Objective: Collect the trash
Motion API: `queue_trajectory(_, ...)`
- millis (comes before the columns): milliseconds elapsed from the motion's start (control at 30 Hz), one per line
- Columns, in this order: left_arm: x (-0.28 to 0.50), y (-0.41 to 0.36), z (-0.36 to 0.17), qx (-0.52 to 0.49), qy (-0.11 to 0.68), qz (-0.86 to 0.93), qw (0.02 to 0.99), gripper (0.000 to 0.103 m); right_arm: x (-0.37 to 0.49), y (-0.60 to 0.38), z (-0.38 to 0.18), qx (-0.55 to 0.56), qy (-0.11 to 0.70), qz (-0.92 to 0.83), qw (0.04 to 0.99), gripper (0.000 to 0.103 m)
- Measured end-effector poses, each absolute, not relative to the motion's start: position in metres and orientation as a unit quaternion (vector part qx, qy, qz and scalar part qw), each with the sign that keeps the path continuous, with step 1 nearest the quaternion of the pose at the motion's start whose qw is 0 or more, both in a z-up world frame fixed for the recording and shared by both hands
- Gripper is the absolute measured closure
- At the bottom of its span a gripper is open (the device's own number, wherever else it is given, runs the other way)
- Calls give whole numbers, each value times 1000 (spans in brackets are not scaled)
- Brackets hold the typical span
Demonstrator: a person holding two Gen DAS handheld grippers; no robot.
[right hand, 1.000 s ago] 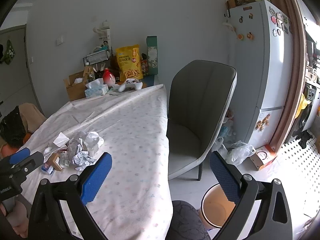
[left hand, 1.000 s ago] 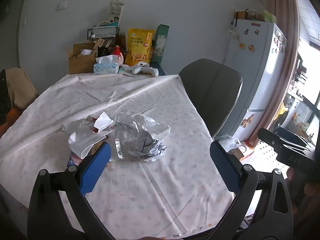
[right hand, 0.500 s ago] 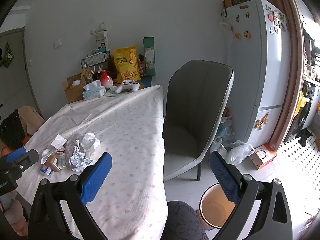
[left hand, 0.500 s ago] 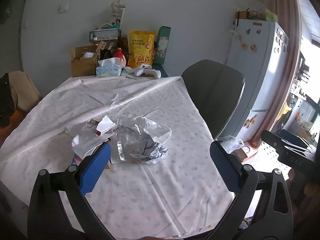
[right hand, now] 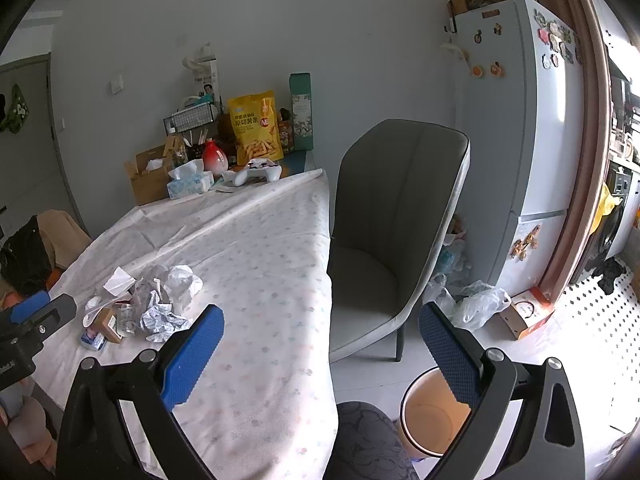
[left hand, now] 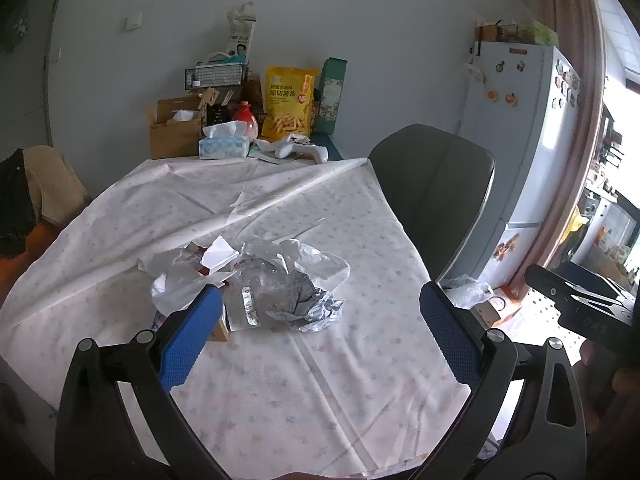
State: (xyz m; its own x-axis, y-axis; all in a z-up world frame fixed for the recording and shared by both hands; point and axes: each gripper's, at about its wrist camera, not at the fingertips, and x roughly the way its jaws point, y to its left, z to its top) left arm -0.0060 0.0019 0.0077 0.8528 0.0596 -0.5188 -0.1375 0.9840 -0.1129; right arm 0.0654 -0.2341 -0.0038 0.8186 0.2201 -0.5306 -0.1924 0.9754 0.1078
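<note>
The trash [left hand: 248, 280] lies heaped on the table [left hand: 320, 380], its long axis running left to right across the cloth. Left gripper [left hand: 320, 336] hovers near it, jaws wide apart; right gripper [right hand: 320, 352] likewise gapes above the bin [right hand: 430, 416].

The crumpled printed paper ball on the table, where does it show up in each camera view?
Left wrist view: the crumpled printed paper ball lies centre frame, at the near right edge of the trash pile, ahead of the open left tool.
Right wrist view: it sits lower left, just left of the open right tool.
Shared landmark: the yellow snack bag at the table's far end.
</note>
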Motion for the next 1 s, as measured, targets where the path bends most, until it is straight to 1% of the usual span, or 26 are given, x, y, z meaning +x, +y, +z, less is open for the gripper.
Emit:
queue_trajectory(267, -4, 2, 7, -72, 270, 52, 959, 5, 68, -237, -2, 26, 280, 110, 953, 7)
queue_trajectory(1000, 3, 18, -6, -82, 288, 64, 952, 5, 88, -225, -21, 36, 311, 122, 942, 7)
